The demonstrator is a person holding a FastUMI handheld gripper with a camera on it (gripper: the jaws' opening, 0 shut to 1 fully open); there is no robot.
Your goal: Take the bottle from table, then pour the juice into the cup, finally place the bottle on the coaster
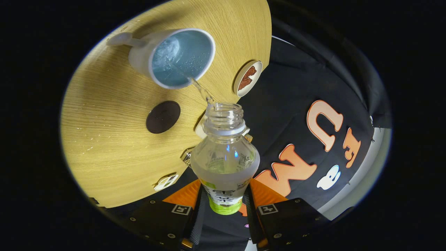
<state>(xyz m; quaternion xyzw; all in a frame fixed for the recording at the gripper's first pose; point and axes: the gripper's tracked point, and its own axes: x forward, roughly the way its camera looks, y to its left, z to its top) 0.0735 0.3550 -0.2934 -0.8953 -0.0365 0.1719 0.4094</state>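
The gripper (224, 209) is clenched on the bottle (224, 158), both fingers pressing its lower body — the open neck tips toward the cup (172, 57). A thin stream runs from the neck into the cup, which stands on the table (104, 139); the dark coaster (163, 117) lies between cup and fingers — a small dish (247, 78) sits at the table's edge

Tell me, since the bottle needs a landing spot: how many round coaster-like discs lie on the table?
2. A dark disc lies just below the cup; a white-rimmed disc sits at the table edge, beyond the bottle.
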